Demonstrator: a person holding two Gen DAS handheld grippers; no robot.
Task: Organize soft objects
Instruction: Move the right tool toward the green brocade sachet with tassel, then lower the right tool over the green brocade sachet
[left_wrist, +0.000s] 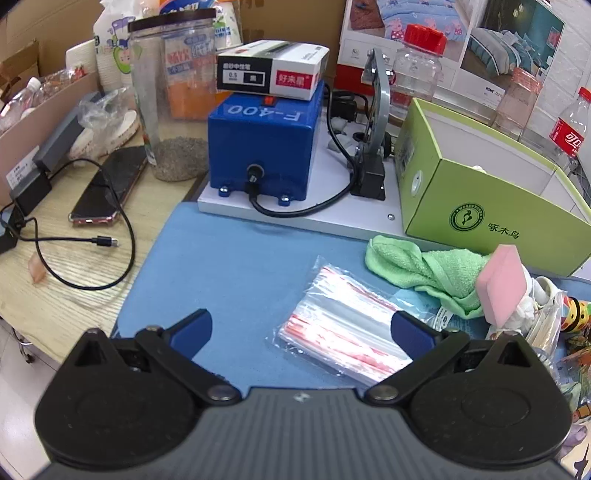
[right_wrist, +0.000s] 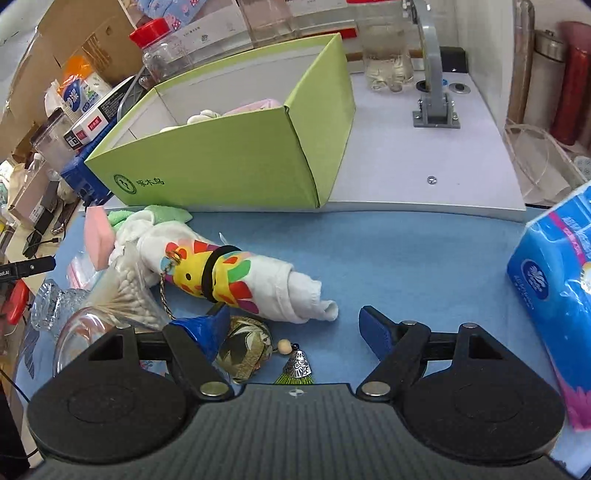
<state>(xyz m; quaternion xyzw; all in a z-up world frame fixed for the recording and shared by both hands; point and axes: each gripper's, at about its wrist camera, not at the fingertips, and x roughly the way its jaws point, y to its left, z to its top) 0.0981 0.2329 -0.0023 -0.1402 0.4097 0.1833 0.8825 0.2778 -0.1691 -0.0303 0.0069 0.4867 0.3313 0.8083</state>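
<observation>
A green cardboard box (left_wrist: 491, 206) (right_wrist: 229, 162) stands behind the blue mat (left_wrist: 229, 269) (right_wrist: 406, 266), with a plush toy (right_wrist: 201, 117) and something pink inside. A green towel (left_wrist: 424, 266) (right_wrist: 166, 214), a pink sponge (left_wrist: 502, 284) (right_wrist: 96, 236) and a rolled white cloth (right_wrist: 291, 291) with a colourful giraffe toy (right_wrist: 210, 273) lie in front of the box. My left gripper (left_wrist: 301, 334) is open and empty over a stack of zip bags (left_wrist: 343, 328). My right gripper (right_wrist: 295, 330) is open and empty, just before the white cloth.
A blue F-400 machine (left_wrist: 266, 151) with a white carton (left_wrist: 273, 70) on top, a tall jar (left_wrist: 173, 99), a phone (left_wrist: 109, 184) and a cable (left_wrist: 85, 243) stand at left. A tissue pack (right_wrist: 554, 291), a cotton swab bag (right_wrist: 125, 291), a glass dish (right_wrist: 85, 332), a brocade pouch (right_wrist: 245, 343) and a bell charm (right_wrist: 297, 363) crowd the mat.
</observation>
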